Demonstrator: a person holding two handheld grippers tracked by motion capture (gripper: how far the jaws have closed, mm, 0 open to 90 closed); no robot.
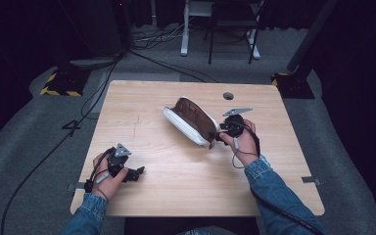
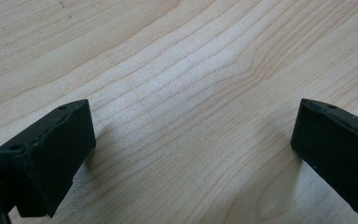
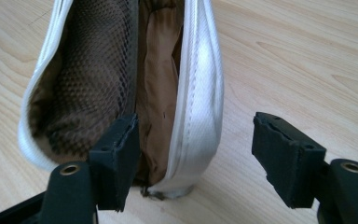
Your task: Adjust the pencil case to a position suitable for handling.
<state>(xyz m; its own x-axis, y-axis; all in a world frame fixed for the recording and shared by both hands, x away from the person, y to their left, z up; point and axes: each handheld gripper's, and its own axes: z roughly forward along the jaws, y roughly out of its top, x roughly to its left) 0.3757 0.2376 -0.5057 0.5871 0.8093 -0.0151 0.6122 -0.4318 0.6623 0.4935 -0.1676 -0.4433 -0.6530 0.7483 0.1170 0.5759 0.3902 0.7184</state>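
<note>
- We've got the right gripper (image 3: 193, 158) with fingers spread around the white pouch (image 1: 192, 121) rim mid-worktop (image 1: 176, 186), probably to grab it.
- Left gripper (image 2: 193, 154) parked spread, empty, well apart.

The wooden table (image 1: 176, 186) is evenly and brightly lit from above, while the surroundings are left nearly black. Soft shadows are cast beneath the left gripper (image 2: 193, 154) jaws. A mild sheen is seen on the white pouch (image 3: 200, 93). All views are slightly soft.
</note>
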